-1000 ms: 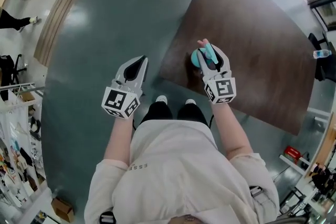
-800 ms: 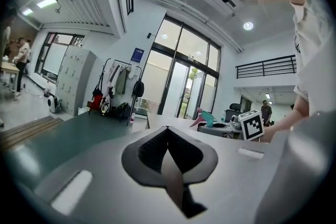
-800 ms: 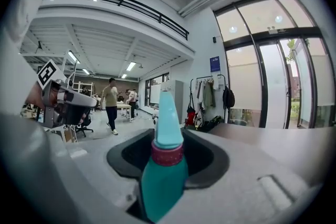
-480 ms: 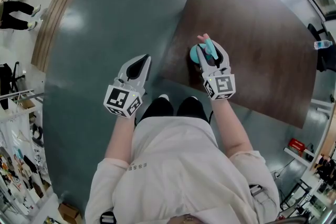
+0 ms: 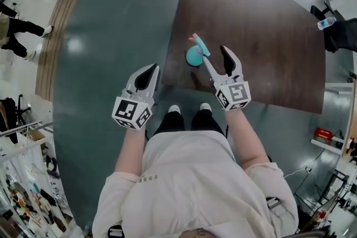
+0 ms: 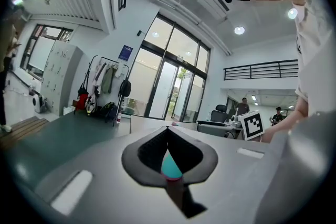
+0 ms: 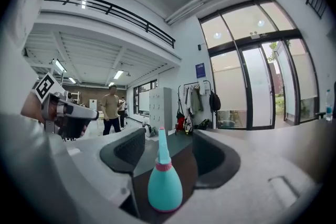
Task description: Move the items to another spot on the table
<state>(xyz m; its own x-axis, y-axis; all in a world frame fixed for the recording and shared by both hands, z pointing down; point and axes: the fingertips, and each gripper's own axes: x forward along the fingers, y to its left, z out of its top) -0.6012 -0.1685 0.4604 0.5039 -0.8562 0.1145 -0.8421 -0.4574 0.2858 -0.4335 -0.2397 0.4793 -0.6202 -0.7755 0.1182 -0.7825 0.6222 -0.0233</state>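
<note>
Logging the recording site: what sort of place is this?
Probably an open office or lab hall: tall glass doors, lockers and a coat rack.

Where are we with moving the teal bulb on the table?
Done: the teal bulb stands upright on the brown table, let go. In hand: nothing. The right gripper has just been opening its jaws, and its pads are off the bulb. The left gripper is shut and empty, off the table's edge. Left: probably just backing the right gripper away; no other item shows.
</note>
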